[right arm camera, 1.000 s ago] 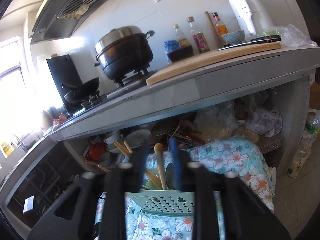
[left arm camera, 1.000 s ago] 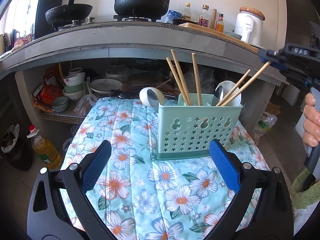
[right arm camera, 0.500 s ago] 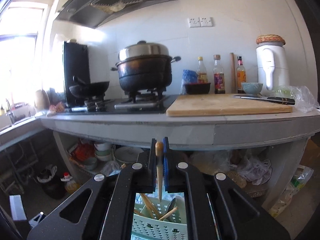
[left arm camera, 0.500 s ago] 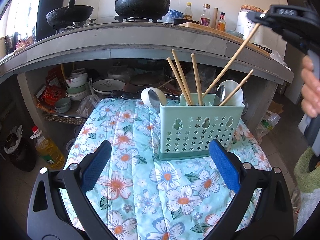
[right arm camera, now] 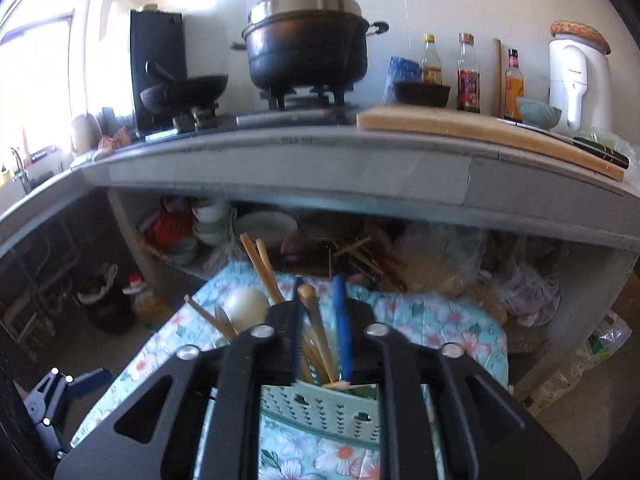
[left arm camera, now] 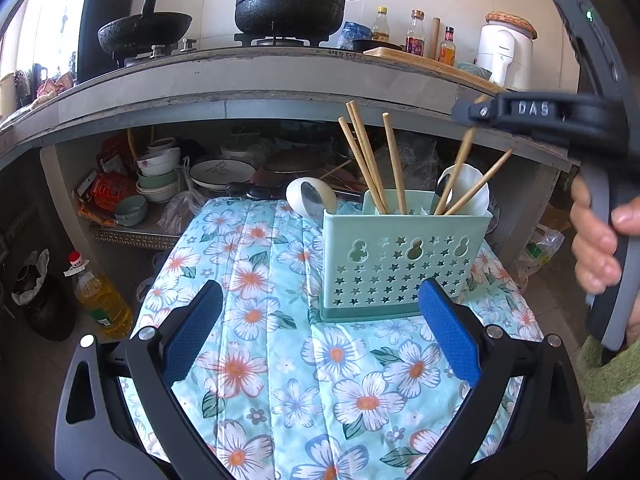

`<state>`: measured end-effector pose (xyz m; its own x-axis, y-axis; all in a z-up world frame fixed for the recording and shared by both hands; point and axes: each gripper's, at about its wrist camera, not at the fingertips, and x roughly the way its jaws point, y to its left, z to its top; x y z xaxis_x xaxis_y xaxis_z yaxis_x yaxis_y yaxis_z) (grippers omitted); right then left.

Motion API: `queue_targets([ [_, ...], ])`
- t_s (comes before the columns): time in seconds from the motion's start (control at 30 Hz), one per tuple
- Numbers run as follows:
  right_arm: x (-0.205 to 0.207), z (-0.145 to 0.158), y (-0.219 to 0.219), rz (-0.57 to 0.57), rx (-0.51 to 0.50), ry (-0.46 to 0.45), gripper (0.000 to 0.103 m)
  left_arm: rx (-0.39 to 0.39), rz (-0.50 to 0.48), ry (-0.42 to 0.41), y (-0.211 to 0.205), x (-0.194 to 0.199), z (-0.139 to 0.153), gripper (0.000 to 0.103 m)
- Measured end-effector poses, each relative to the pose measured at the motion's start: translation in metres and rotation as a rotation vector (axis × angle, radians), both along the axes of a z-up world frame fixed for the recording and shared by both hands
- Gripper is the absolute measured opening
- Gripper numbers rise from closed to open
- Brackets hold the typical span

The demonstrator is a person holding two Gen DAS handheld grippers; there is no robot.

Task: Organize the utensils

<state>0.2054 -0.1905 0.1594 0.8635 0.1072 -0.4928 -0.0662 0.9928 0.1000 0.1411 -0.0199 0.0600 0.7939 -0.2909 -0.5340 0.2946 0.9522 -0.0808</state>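
Floral tablecloth [left arm camera: 256,360] below the kitchen counter. Left gripper [left arm camera: 320,334] unchanged, jaws wide apart, empty. Right gripper [right arm camera: 318,320], earlier clamped, now opening; chopstick [right arm camera: 316,320] between its pads, tip down in the green caddy [left arm camera: 404,264].

A blackened lidded pot [left arm camera: 289,0] sits on the stove, a black wok [left arm camera: 145,32] beside it; yellow oil bottle [left arm camera: 102,300] stands on the floor
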Motion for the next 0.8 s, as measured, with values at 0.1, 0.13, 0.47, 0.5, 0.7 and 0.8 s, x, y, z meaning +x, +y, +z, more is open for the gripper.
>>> queue_targets([
  [0.1, -0.017, 0.007, -0.008, 0.003, 0.053, -0.054, 0.045, 0.012, 0.011, -0.010, 0.000, -0.001, -0.001, 0.094],
  [0.13, -0.027, 0.010, -0.012, -0.007, 0.075, -0.075, 0.047, 0.019, 0.018, -0.012, 0.001, -0.001, -0.001, 0.094],
  [0.47, -0.095, -0.027, -0.007, -0.257, -0.062, -0.002, 0.080, 0.099, 0.116, -0.060, 0.005, 0.001, 0.004, 0.094],
  [0.5, -0.096, -0.037, -0.003, -0.296, -0.091, 0.032, 0.081, 0.104, 0.127, -0.053, 0.005, 0.001, 0.005, 0.094],
  [0.7, -0.096, -0.076, 0.010, -0.404, -0.162, 0.167, 0.086, 0.140, 0.199, -0.025, 0.005, 0.006, 0.003, 0.094],
  [0.8, -0.097, -0.080, 0.014, -0.426, -0.190, 0.170, 0.088, 0.140, 0.252, -0.002, 0.011, 0.007, 0.000, 0.094],
])
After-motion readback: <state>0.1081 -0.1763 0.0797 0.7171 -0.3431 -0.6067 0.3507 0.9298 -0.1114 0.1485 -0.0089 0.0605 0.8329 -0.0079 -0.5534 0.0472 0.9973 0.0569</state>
